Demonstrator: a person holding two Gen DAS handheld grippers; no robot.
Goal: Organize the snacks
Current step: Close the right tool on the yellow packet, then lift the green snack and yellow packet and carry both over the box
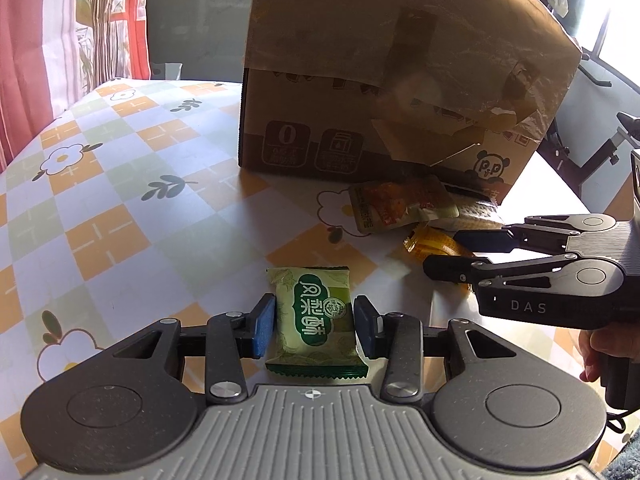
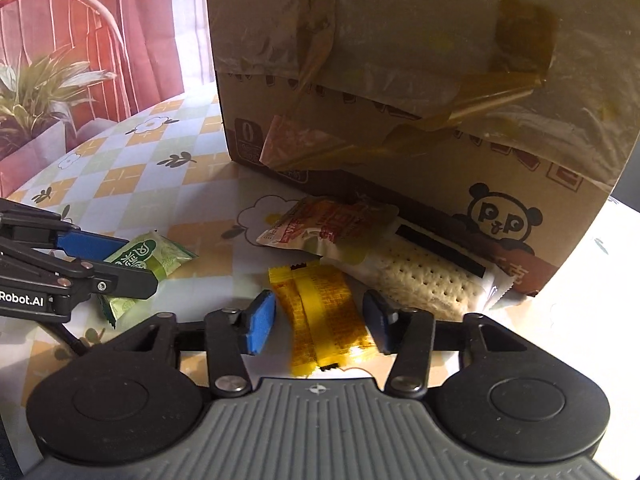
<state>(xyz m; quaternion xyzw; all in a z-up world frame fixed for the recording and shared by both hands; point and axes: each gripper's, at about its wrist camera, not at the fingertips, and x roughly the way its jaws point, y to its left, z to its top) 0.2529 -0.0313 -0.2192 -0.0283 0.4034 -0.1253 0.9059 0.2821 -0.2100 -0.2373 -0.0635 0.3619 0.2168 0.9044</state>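
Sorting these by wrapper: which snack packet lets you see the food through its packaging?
The cracker packet, lying against the cardboard box. Its clear window shows a pale perforated cracker, whereas the green packet, yellow packet and orange pouch are opaque.

table (image 1: 100,184), flowered checked cloth | cardboard box (image 1: 380,80) at back | before it: green packet (image 1: 314,320), yellow packet (image 2: 320,312), orange pouch (image 2: 320,228), cracker pack (image 2: 432,280)

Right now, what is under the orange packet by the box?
The orange packet lies partly over a cracker pack, whose perforated crackers show. The covered end is hidden. A yellow candy lies beside them.
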